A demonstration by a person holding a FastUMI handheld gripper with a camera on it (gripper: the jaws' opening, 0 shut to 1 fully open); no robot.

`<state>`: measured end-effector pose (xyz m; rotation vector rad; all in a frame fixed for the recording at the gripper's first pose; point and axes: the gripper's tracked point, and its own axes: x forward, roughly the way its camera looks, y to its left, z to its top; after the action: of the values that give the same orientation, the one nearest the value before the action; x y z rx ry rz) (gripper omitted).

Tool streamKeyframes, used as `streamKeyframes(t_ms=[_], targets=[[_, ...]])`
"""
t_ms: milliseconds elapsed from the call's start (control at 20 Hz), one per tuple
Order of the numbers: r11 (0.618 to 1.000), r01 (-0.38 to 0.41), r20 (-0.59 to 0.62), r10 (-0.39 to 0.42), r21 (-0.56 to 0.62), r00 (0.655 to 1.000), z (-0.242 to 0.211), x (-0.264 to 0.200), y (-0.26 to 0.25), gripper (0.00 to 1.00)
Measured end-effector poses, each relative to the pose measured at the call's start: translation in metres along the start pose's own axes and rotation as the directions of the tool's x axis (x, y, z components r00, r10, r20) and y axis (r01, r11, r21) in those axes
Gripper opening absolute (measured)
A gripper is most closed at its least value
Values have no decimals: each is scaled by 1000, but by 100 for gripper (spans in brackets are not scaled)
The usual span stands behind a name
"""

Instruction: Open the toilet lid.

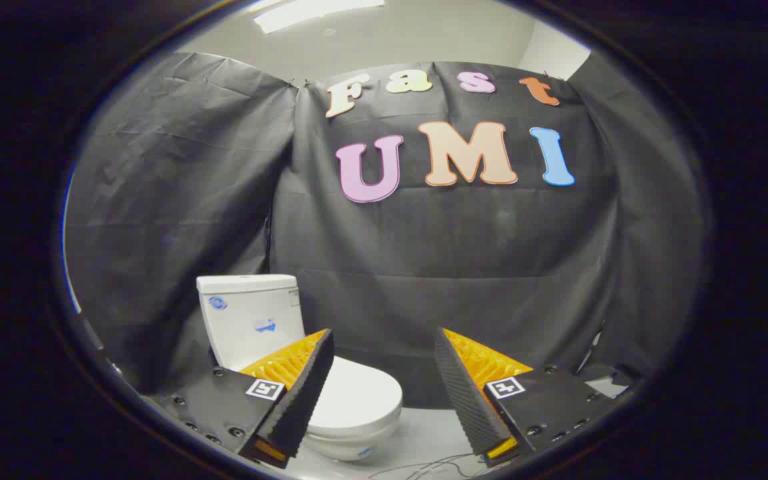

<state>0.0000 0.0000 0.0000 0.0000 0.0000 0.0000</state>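
My gripper (384,347) is released, its fingers (304,393) spread wide with nothing between them. Beyond the left finger I see a white toilet (351,427) on a pale floor (424,437), its lid (357,393) down flat over the bowl. Its tank (251,313) stands against black cloth (424,267). Thin cables (424,465) lie on the floor between the fingers.

My gripper (384,340) has its fingers spread wide with nothing between them. The toilet (331,393) stands beyond my left finger, partly behind it, lid (357,399) down, tank (251,313) against the cloth wall (464,267).
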Motion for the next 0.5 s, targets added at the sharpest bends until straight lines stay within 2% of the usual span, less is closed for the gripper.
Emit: streamKeyframes(t_ms=[250,500], targets=[[998,42,35,-44,39,998,-2,7,62,94],[995,74,70,-79,72,994,-9,1,104,94]])
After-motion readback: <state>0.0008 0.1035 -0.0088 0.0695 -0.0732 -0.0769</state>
